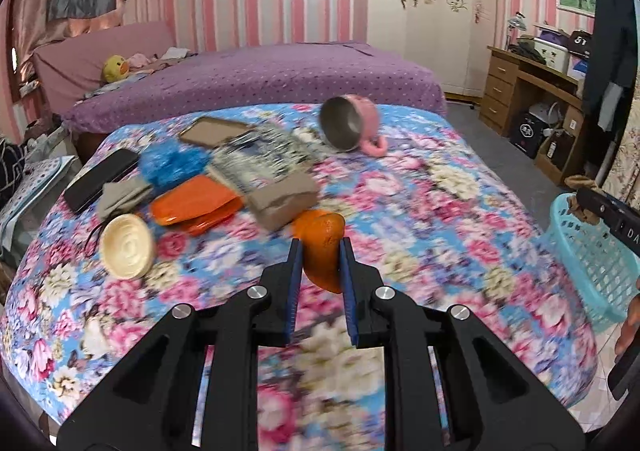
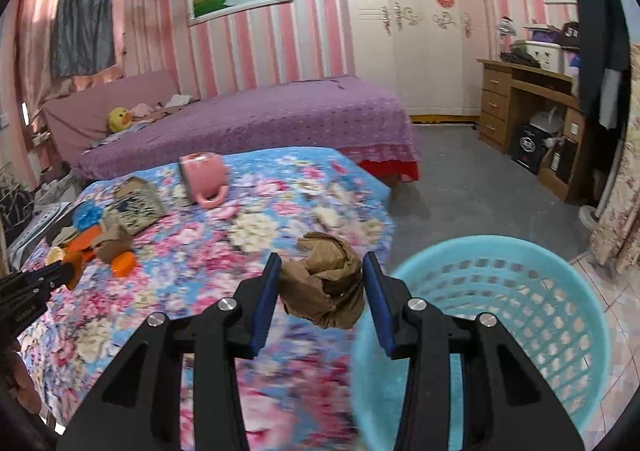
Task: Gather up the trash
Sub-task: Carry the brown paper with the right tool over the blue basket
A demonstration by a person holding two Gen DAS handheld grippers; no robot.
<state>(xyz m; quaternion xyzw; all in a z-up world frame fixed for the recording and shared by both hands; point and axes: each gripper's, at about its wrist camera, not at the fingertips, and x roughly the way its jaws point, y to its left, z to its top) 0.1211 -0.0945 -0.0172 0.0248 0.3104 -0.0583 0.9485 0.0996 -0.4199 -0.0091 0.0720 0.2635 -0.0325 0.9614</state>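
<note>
Holding an orange peel (image 1: 323, 247) in my left tool (image 1: 320, 247), I have its 2 blue pads pressed against the peel's sides, so that tool is clamped on it above the floral bedspread (image 1: 420, 219). My right tool (image 2: 320, 283) carries a crumpled brown paper wad (image 2: 324, 283); the wad sits between the 2 fingers, though motion blur keeps me from being sure both pads are pressing it, and it looks gripped rather than loose. That wad hangs over the near edge of the bed, just beside the rim of the light blue basket (image 2: 520, 291), which stands on the floor to the right of the bed.

Left on the bedspread is a cluster of things. From my left wrist view I see a cream round lid (image 1: 127, 247), an orange pouch (image 1: 196, 203), a grey-brown folded paper (image 1: 284, 199), a fuzzy blue item (image 1: 174, 163), a black phone (image 1: 100, 179) and a patterned box (image 1: 260, 155), all close together or overlapping. Farther back, a pink mug (image 1: 352, 123) lies tipped on its side with its metal inside facing me and its handle resting on the cover, well apart from the cluster.

Beyond the floral bed is a purple bed (image 1: 256, 87) with a yellow duck toy (image 1: 115, 68) near its head. A wooden desk (image 2: 520, 103) stands against the right wall.
</note>
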